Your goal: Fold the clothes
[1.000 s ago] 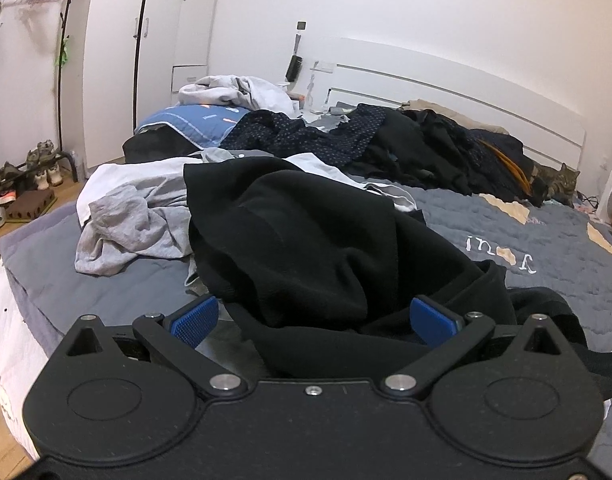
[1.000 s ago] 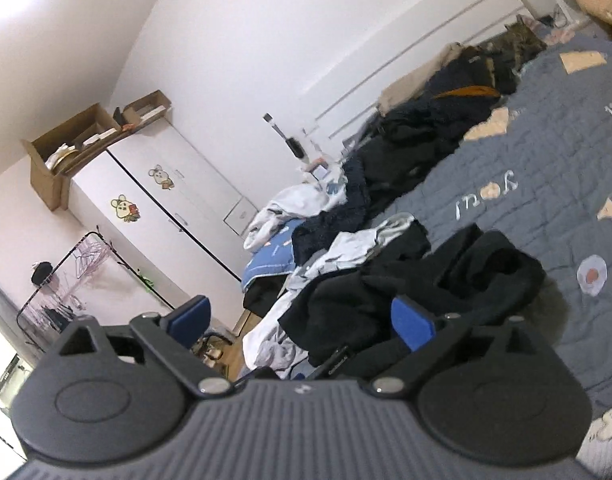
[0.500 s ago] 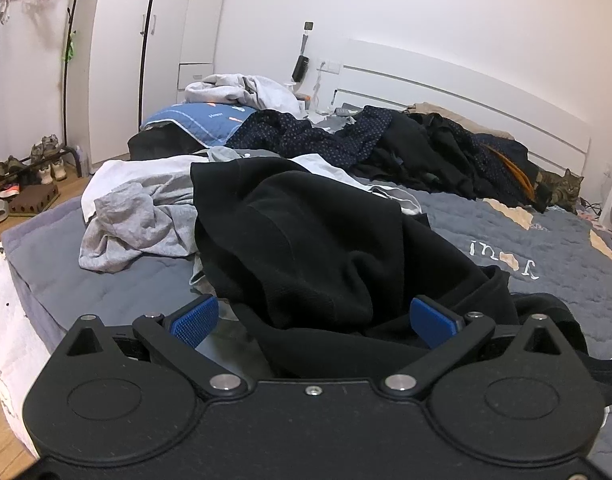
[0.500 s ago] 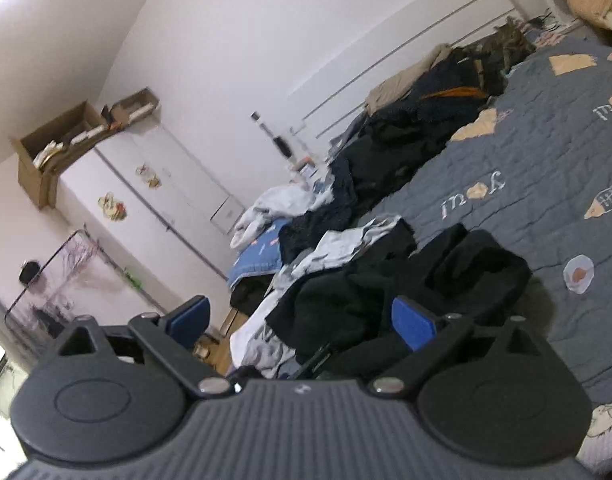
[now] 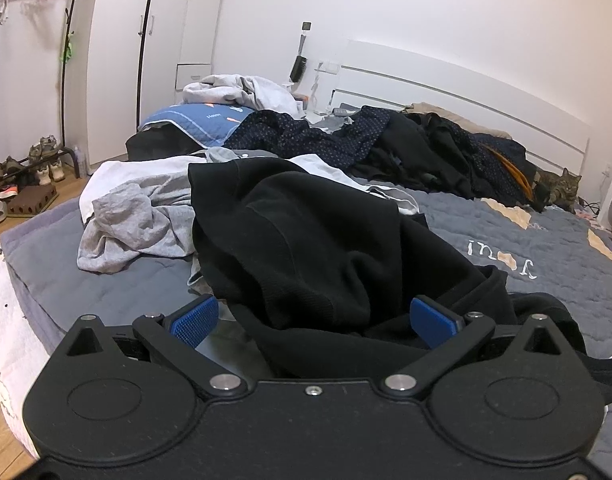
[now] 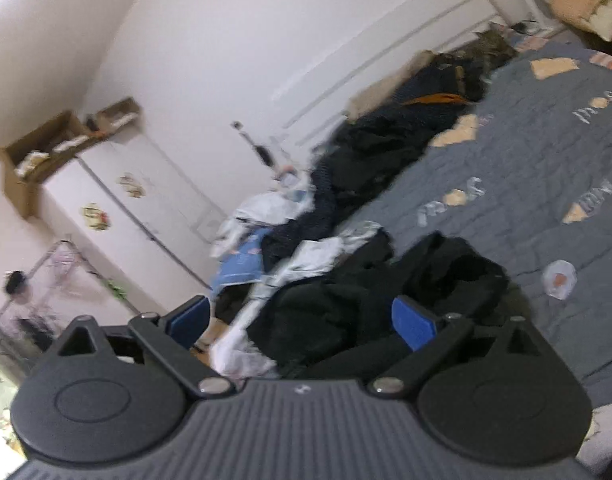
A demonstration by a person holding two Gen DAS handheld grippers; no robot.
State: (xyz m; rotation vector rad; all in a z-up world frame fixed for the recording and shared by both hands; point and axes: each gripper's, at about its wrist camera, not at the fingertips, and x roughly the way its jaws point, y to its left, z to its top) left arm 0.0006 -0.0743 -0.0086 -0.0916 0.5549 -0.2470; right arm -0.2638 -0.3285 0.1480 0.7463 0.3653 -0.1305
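Observation:
A crumpled black garment [image 5: 322,248] lies on the grey quilted bed [image 5: 546,248], right in front of my left gripper [image 5: 312,320]. The left gripper is open, its blue pads wide apart, with the black cloth's edge lying between them. The right wrist view is tilted and blurred; my right gripper [image 6: 301,320] is open and empty above the same black garment [image 6: 370,300]. A light grey garment [image 5: 133,216] lies crumpled to the left of the black one.
A pile of dark clothes [image 5: 406,148] runs along the headboard side. A blue pillow [image 5: 193,120] and white clothes lie at the far left. A cat [image 5: 562,188] rests at the far right. A wardrobe [image 5: 145,40], clothes rack and shoes stand left of the bed.
The left gripper has lifted and shifted slightly, the black garment staying put. The right gripper has swung and tilted, blurring its view; more of the quilt shows on the right.

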